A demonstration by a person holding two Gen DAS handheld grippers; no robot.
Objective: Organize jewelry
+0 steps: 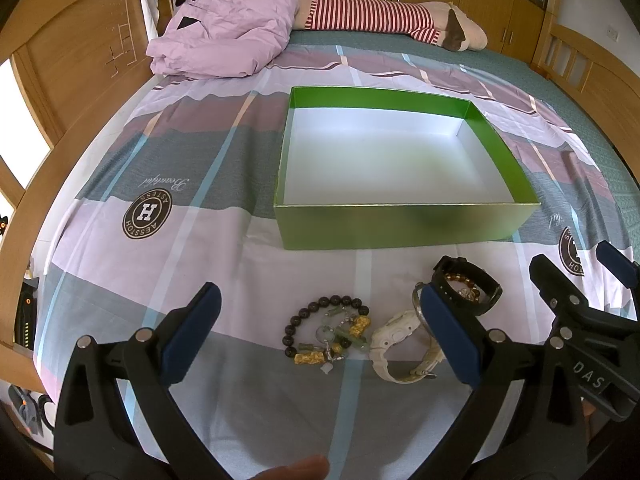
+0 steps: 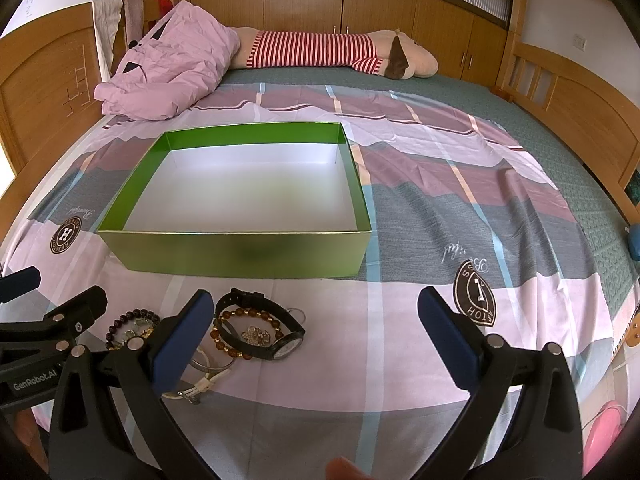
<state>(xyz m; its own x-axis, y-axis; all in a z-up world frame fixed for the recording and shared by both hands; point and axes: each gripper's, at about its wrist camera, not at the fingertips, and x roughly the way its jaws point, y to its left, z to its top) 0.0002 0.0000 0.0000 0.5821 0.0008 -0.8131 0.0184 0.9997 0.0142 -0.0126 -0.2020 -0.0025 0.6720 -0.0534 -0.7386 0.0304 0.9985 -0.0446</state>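
Patchwork bedding carries an empty green box [image 1: 404,222], with a black watch [image 2: 262,330], white watch [image 1: 402,346] and bead bracelets [image 1: 326,330] heaped just before it. Both claws, left [image 1: 320,336] and right [image 2: 324,340], hover open; the light, slippery pieces look best pinched by band or strap

Bed [image 2: 460,216] under a plaid sheet [image 1: 224,240] in pink, grey and maroon blocks with pale blue stripes; round brown logo [image 1: 147,213] printed on it. Green mat [image 2: 520,112] shows past the sheet's far edge. Crumpled pink jacket [image 1: 224,28] at far left. Long plush toy [image 2: 344,54] in red-and-white stripes lies along the far side. Wooden bed frame [image 2: 44,80] and cabinets [image 2: 380,12] behind.
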